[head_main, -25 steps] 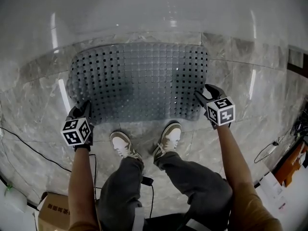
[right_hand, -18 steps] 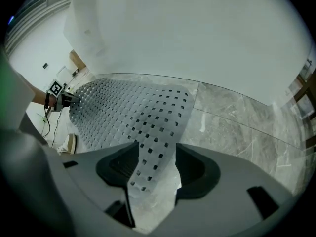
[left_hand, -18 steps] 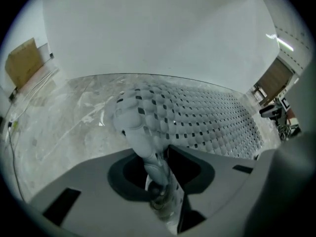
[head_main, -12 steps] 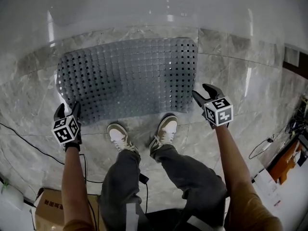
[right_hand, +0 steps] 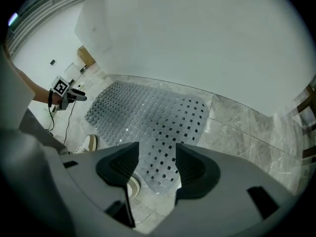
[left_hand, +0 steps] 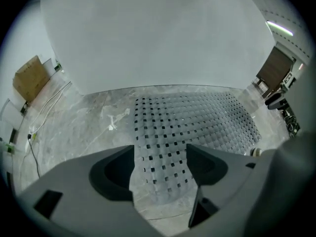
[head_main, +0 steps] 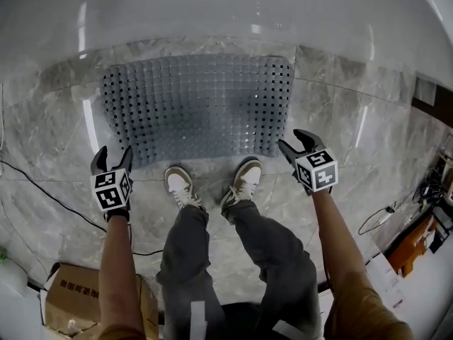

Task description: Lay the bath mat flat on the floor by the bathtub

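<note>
The grey perforated bath mat lies spread flat on the marble floor, its far edge against the white bathtub wall. My left gripper hovers just off the mat's near left corner. Its jaws have just been opening and stand open, with nothing pinched between them. In the left gripper view the mat shows on the floor beyond the left gripper. My right gripper is open beside the near right corner, holding nothing. The right gripper view shows the mat past the right gripper.
The person's two shoes stand at the mat's near edge. A cardboard box sits at the lower left, and a black cable runs across the floor there. Cables and orange gear lie at the right.
The left gripper has let go of the mat's near left corner and its jaws have spread apart. That corner now lies flat. The right gripper has barely moved.
</note>
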Demonstrator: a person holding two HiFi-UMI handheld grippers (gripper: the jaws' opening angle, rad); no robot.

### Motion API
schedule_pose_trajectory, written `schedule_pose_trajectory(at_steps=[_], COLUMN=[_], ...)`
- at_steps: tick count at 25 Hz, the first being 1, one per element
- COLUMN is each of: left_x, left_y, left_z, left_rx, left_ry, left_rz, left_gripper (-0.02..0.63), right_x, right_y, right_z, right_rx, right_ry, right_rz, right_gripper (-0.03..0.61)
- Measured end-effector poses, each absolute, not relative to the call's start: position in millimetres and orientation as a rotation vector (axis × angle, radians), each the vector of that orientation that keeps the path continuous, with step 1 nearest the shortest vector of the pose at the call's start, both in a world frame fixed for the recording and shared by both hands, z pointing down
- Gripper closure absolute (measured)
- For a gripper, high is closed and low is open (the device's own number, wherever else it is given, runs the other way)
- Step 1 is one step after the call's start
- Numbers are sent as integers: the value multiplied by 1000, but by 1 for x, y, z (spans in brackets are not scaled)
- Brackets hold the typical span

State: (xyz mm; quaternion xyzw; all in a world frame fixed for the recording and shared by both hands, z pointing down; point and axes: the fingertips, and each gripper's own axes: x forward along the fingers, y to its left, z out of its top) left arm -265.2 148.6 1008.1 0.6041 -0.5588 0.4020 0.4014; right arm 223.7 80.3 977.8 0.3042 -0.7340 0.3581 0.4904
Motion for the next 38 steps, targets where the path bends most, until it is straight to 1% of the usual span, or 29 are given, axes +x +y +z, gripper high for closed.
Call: schedule_pose_trajectory(at_steps=[2, 3, 11, 12, 14, 15, 17, 24, 34, 38], left_x=[-257, -254, -240, -238, -235, -232, -226, -212, -166, -163], left_y=[150, 150, 133, 130, 122, 119, 115, 103, 114, 115], left_z=[991, 981, 891, 882, 863, 853, 834, 772, 719, 692], left_rx=[1545, 1555, 1624, 1623, 1622, 1628, 1647, 1679, 1694, 1692], left_ry=[-1400, -1402, -1460, -1467, -1477, -1475, -1465, -1452, -1386, -1400], left_rz=[1005, 999, 977, 972, 962, 954, 940, 915, 906, 885], left_gripper=[282, 293, 503, 531, 608, 609, 609, 610, 611, 610], right_x=[219, 217, 201, 199, 195, 193, 189, 175, 171, 164], right_y=[87, 89, 77, 74, 66, 63, 60, 50, 46, 40], right_z=[961, 952, 870, 859, 838, 828, 809, 754, 699, 672], right_rx=[723, 720, 765, 776, 800, 811, 826, 847, 870, 899], right_ry=[-1781, -1780, -1828, -1836, -1851, -1857, -1863, -1872, -1869, -1883], right_rz=[867, 865, 818, 807, 780, 771, 771, 779, 784, 805], right_gripper=[344, 344, 350, 392, 498, 538, 574, 574, 574, 574])
